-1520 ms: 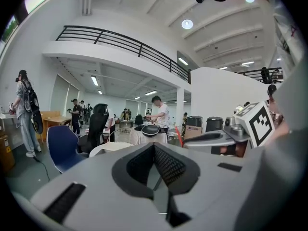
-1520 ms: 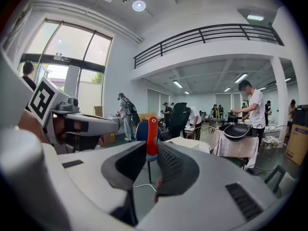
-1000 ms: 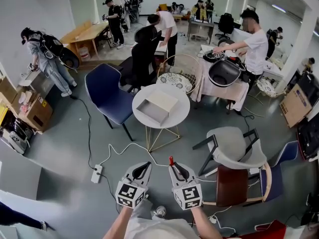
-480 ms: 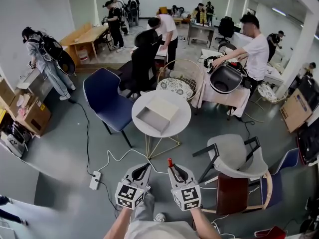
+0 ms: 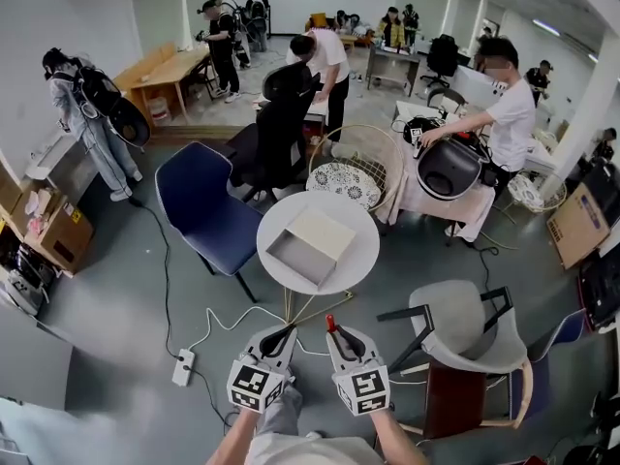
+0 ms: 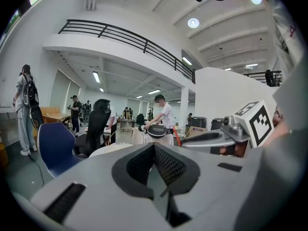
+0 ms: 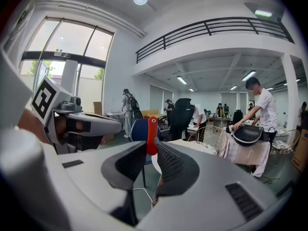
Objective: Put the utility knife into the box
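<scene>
Transit step: the round counter (image 5: 360,223) is drawing nearer as I am walking. My right tool (image 5: 336,331) is clamping the red utility knife (image 5: 330,322); my left tool (image 5: 282,335) is riding closed and empty. Next: reaching over the open box (image 5: 312,246) and releasing.

Ahead of both claws lies open air up to the round table (image 5: 363,231). Its gold wire legs (image 5: 308,303) stand just beyond the left gripper (image 5: 279,335), low in its path. Over the tabletop only the walls of the open box (image 5: 312,247) rise. Right of the right gripper (image 5: 339,337), which clamps the jutting utility knife (image 5: 330,322), a grey chair (image 5: 463,310) crowds near. Far off to the left claw's left stands a blue chair (image 5: 201,201), with a white cable (image 5: 225,303) looping across the floor between.
</scene>
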A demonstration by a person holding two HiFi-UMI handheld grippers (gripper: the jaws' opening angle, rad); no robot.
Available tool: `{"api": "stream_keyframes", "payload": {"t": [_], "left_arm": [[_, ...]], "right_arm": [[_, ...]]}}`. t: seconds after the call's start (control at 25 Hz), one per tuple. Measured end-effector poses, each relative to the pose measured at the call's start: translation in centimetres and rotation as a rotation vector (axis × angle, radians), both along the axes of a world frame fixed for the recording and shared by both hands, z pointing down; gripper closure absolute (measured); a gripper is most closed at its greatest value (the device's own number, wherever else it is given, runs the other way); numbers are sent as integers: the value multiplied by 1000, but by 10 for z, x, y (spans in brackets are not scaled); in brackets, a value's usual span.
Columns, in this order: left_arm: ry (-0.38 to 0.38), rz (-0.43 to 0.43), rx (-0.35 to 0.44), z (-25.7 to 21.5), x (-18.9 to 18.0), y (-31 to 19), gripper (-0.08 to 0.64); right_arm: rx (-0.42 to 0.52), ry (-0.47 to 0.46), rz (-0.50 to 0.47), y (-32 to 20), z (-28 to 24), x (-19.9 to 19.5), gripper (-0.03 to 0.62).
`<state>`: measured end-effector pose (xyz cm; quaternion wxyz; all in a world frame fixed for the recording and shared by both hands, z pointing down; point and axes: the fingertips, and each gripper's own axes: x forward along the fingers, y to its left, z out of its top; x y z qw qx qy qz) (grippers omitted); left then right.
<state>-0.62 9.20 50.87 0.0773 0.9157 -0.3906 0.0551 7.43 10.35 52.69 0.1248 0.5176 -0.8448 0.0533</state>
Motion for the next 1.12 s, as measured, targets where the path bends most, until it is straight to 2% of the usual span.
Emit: {"api": "stream_keyframes", "payload": {"t": [0.44,0.72,1.12], "left_arm": [[13,34,-11,-13,-18,-123,548],[19,75,17,-33,-24,-191,548],[27,110,5,-26,-30,-238,548]], "right_arm": [[2,7,41,-119,-17,-19,512],[18,18,74,-188,-33,-28,512],[-1,21,108,-227,-25,-35,512]]}}
